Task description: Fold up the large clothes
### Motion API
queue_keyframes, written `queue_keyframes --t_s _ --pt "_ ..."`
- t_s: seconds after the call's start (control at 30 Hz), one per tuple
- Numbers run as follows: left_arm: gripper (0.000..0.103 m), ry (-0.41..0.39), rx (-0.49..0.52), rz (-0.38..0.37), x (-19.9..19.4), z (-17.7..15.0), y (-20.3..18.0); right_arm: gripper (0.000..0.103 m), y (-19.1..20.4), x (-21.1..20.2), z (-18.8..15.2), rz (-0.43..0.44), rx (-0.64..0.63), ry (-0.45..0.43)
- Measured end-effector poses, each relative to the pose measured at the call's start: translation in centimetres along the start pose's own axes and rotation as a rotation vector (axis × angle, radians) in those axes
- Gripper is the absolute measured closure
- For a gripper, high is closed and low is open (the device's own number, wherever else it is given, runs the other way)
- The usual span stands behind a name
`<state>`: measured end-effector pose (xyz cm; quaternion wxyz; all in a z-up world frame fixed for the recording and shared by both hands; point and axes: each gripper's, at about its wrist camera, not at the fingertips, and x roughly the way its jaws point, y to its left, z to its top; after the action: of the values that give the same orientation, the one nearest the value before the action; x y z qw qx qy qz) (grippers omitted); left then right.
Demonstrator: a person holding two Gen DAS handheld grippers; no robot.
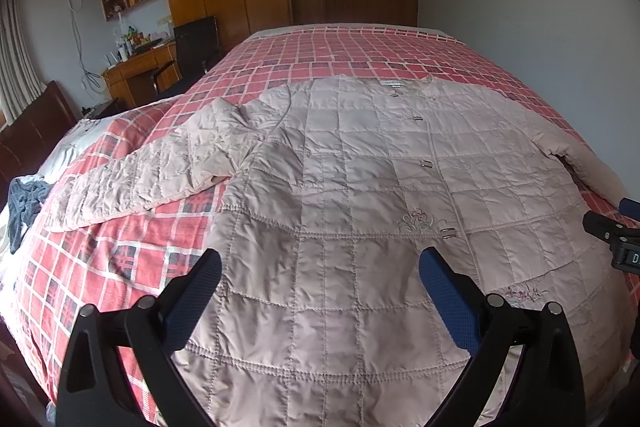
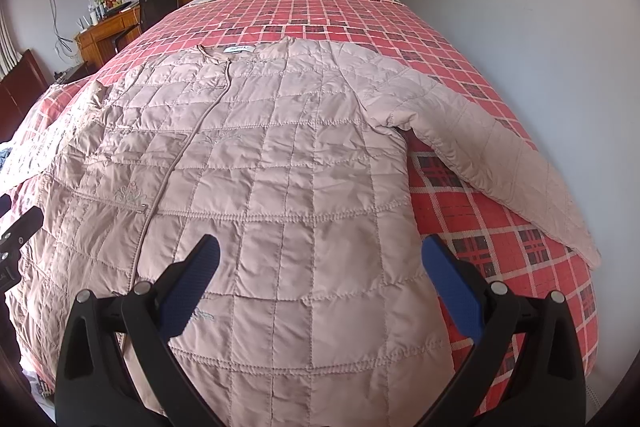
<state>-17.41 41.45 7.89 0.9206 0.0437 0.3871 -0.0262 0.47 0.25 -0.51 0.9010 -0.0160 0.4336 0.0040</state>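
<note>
A pale pink quilted jacket [image 1: 360, 163] lay spread flat, front up, on the bed [image 1: 320, 55] with its red plaid cover, collar at the far end and hem at the near edge. Its left sleeve [image 1: 132, 179] was bent and rumpled, while the right sleeve [image 2: 492, 155] stretched out toward the near right. The left claw [image 1: 320, 267] and the right claw [image 2: 320, 259] both hung released above the hem, grasping nothing.
</note>
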Motion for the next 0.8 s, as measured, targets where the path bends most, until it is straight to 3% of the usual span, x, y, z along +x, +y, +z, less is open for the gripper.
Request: queue_keyframes --t_s 0.8 --pt "0.004 0.004 -0.005 0.002 -0.02 0.01 0.29 0.003 -0.24 -0.19 0.06 -0.005 0.004 -0.004"
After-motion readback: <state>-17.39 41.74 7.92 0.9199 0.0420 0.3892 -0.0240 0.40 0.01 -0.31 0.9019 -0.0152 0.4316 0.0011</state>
